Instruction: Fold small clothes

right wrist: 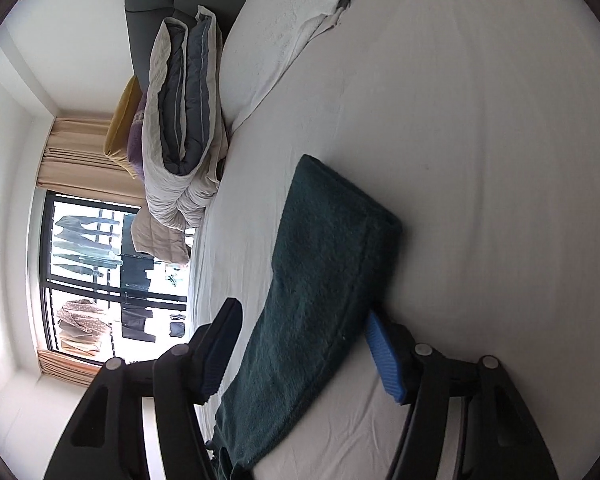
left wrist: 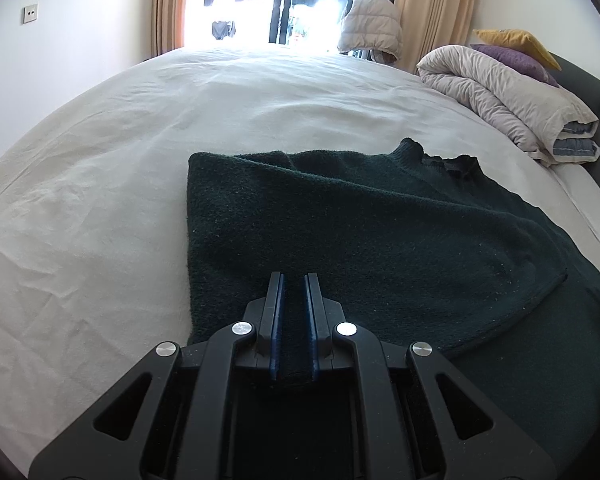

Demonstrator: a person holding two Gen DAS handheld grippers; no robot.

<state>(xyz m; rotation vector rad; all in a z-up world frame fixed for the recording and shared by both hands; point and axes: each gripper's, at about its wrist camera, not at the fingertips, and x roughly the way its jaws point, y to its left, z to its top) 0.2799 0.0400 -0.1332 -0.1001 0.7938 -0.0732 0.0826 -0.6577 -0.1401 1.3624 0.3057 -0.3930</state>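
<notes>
Fuzzy dark-green knit sweater (left wrist: 340,220) lies on a matt, creased white cotton sheet (left wrist: 100,200).

I'm in a bedroom with plain white walls (left wrist: 80,20), working over a wide bed (left wrist: 120,160) in a creased white sheet. Ahead, a tall dark-framed window (left wrist: 260,0) blazes with daylight, peach curtains (left wrist: 432,4) hanging at both sides, laundry strung outside. A pale quilted jacket (left wrist: 370,24) hangs by the glass. At the dark grey headboard (left wrist: 584,80) lies a folded duvet (left wrist: 496,92), with purple (left wrist: 516,60) and yellow (left wrist: 516,40) cushions behind it
</notes>
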